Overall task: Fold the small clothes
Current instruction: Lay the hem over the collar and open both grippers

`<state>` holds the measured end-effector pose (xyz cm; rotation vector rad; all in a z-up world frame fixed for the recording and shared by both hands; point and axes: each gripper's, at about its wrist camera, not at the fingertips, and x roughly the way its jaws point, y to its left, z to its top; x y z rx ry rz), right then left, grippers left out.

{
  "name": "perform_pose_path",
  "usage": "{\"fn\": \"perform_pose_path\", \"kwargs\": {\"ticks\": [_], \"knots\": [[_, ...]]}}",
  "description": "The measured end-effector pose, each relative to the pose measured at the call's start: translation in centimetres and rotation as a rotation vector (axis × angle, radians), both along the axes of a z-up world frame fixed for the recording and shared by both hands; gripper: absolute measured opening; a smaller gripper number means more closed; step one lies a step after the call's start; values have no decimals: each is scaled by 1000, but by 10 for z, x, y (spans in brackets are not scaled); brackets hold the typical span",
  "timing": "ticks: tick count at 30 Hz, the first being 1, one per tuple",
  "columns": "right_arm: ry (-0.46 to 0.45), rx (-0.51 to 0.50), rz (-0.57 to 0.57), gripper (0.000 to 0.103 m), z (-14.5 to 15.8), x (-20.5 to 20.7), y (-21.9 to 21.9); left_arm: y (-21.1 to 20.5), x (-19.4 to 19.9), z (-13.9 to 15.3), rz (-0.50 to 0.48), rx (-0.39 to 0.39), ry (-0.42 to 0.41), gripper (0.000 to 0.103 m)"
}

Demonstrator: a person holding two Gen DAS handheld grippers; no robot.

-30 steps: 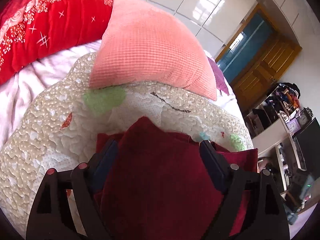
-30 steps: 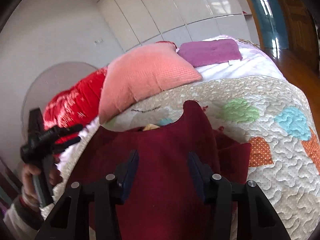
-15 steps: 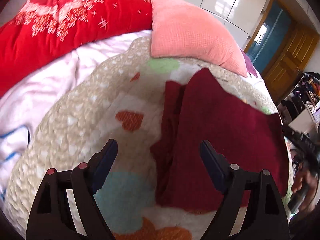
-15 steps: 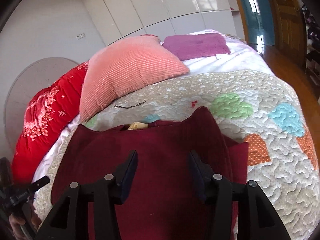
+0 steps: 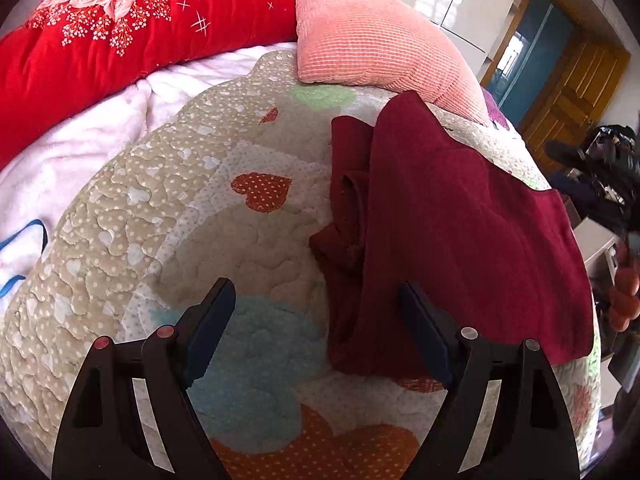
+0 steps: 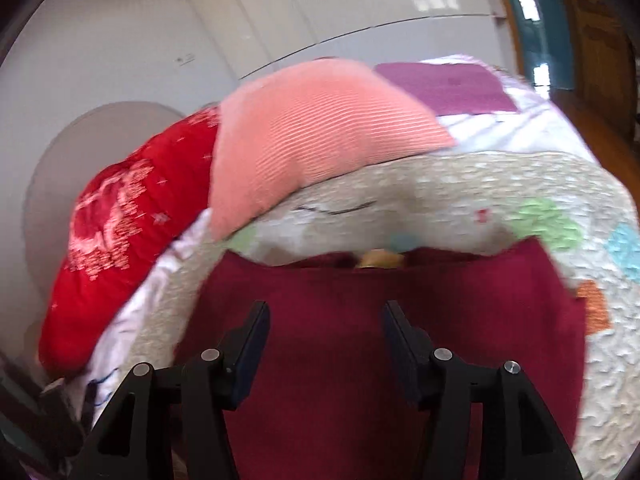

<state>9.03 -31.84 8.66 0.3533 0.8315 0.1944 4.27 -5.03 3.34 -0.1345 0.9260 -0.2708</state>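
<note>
The left gripper (image 5: 316,320) has its two fingers spread wide with nothing between them. A second ago the dark red garment (image 5: 460,216) filled the gap between those fingers; now the gripper has swung off to the side and looks down at the bare quilt (image 5: 168,208). The garment lies on the quilt just to the right of it, with its near corner reaching down by the right finger. One side is folded over and a bunched sleeve part pokes out on the left edge.

The right gripper (image 6: 324,340) has just been opening its jaws a bit more. The garment (image 6: 360,320) shows behind the gap, but the pads do not press on it. The picture is blurry there.

So both grippers look to have let go, and this fold seems done. The cloth looks only partly folded. Behind it sit the pink pillow (image 5: 380,40) and the red blanket (image 5: 100,40).
</note>
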Motion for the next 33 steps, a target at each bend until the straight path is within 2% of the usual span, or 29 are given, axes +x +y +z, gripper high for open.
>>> {"fn": "perform_pose_path", "kwargs": {"ticks": [4,5,7,9,13,15,17,20,24,29,32,33], "knots": [[31,-136,96,55,-20,40,73,9,6,-8,12,-56,44,84],[40,-155,92,54,-27,48,81,10,6,-9,11,-59,48,84],[55,-213,57,45,-40,65,93,9,6,-8,9,-60,50,84],[63,-252,20,43,-52,84,96,9,7,-9,5,-59,54,84],[166,-251,18,44,-88,116,101,10,12,-12,3,-70,64,84],[135,-271,23,44,-87,117,103,10,14,-14,3,-72,65,85],[116,-223,49,43,-78,110,98,10,13,-14,3,-67,60,85],[93,-142,57,43,-60,78,77,9,10,-13,2,-51,45,85],[54,-122,-45,44,-46,16,15,13,7,-8,9,-70,23,85],[34,-243,-243,47,-29,-41,-72,17,0,3,15,-104,-35,85],[127,-291,-349,49,-41,-43,-117,14,-3,5,3,-117,-56,85],[170,-266,-351,49,-52,-39,-130,12,-4,5,-4,-107,-61,85]]}}
